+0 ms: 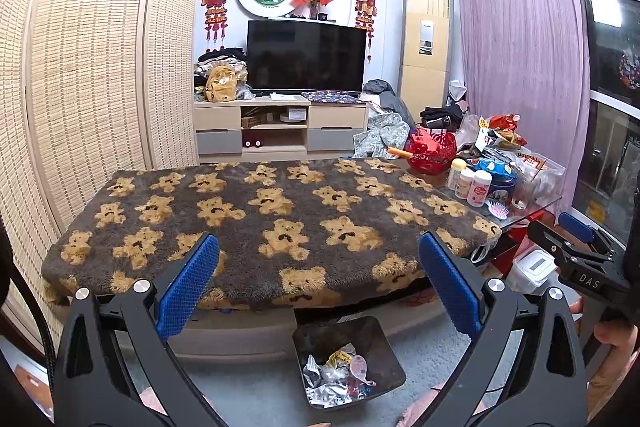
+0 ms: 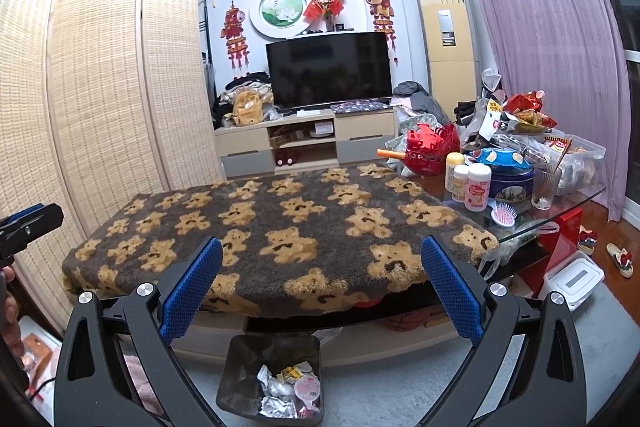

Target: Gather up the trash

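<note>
The table (image 1: 256,211) fills the middle of both views, wrapped in a brown bear-print blanket whose open stretch carries no loose wrappers that we can see — so we judge the collecting to be nearly or wholly done. Clutter crowds only its right end, at middle right of the frame: a red basket (image 2: 430,149), white bottles (image 2: 470,187), a blue tin (image 2: 510,181) and a pink hairbrush (image 2: 505,215). These look like kept things, not litter, which would explain why they sit bunched aside.

Below the table's near edge, at bottom centre, the dark bin (image 1: 348,361) stands on the floor, close under the rim so that pieces need only a short drop. The trash (image 2: 290,393) lies inside it — crumpled foil, small wrappers and a round lidded cup.

We hold the left gripper (image 1: 318,281) and the right gripper (image 2: 322,285) level before the table, above the bin, both spread wide with nothing between the blue pads (image 1: 188,287). The right one also shows at the left view's right edge.
</note>
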Demonstrator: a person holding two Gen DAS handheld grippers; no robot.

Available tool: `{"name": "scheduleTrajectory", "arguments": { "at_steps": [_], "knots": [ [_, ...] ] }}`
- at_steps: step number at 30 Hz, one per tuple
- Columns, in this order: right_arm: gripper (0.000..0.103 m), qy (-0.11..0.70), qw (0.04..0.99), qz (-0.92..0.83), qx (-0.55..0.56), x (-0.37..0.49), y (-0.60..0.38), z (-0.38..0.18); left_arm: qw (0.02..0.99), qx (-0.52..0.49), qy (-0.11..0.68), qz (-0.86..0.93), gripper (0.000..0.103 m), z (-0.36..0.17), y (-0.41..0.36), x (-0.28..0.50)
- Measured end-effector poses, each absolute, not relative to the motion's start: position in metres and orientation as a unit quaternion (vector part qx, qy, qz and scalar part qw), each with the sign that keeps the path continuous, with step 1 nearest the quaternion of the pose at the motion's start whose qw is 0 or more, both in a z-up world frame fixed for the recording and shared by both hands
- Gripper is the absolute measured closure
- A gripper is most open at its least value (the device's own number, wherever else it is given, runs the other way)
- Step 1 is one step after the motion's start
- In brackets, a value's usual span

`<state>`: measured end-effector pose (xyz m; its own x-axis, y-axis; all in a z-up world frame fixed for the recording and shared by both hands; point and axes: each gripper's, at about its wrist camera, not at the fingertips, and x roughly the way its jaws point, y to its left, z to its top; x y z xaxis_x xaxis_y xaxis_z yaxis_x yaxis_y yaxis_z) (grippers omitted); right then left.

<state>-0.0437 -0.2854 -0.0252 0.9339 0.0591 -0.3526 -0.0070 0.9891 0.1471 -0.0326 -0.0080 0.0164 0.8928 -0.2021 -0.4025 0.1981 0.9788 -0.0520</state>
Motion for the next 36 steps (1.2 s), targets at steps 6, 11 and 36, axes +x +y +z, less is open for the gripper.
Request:
{"name": "scheduleTrajectory", "arguments": {
  "at_steps": [6, 11, 36],
  "knots": [
    [0.003, 0.173, 0.981, 0.021, 0.079, -0.044, -0.286, -0.022, 0.974, -0.005, 0.205, -0.101, 0.008, 0.017, -0.008, -0.032],
    [0.003, 0.175, 0.981, 0.022, 0.079, -0.043, -0.287, -0.022, 0.974, -0.004, 0.204, -0.095, 0.008, 0.017, -0.008, -0.033],
    [0.003, 0.182, 0.98, 0.048, 0.064, -0.033, -0.278, -0.021, 0.978, -0.026, 0.197, -0.067, 0.008, 0.01, 0.001, -0.038]
  ]
}}
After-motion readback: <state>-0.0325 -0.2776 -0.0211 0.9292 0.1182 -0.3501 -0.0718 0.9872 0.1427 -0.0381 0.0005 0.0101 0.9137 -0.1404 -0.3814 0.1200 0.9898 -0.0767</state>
